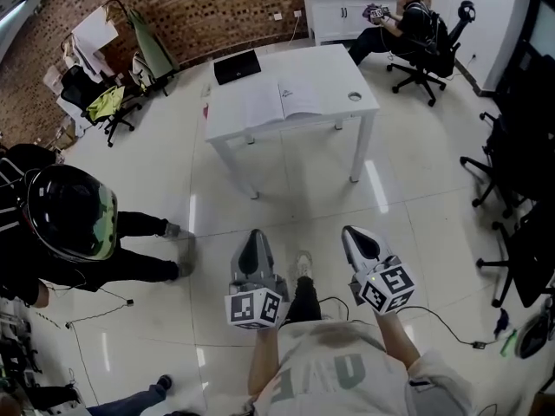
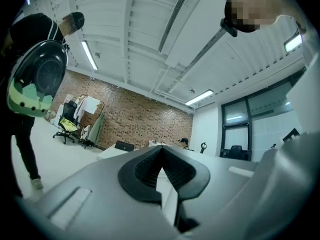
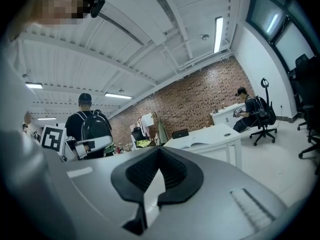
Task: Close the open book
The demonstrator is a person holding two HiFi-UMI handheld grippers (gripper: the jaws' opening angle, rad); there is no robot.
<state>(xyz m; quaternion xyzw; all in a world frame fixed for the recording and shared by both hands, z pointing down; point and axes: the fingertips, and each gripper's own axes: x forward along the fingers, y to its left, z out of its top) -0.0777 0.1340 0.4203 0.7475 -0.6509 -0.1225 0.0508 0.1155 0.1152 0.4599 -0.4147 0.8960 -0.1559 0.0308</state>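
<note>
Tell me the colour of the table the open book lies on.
White: the table under the open book shows best in the head view.

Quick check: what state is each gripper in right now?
Left gripper: closed, holding nothing.
Right gripper: closed, holding nothing.

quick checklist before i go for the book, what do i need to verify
1. Book open, lying on table: ok. The open book lies on the white table.
2. Left claw empty: ok, shut on nothing.
3. Right claw empty: ok, shut on nothing.
4. Book within reach: not ok, both claws are well short of the table.
5. Path to table free: ok. Bare floor ahead; the person with backpack stands off to the left.
6. Black laptop clear of the closing cover: cannot tell.
</note>
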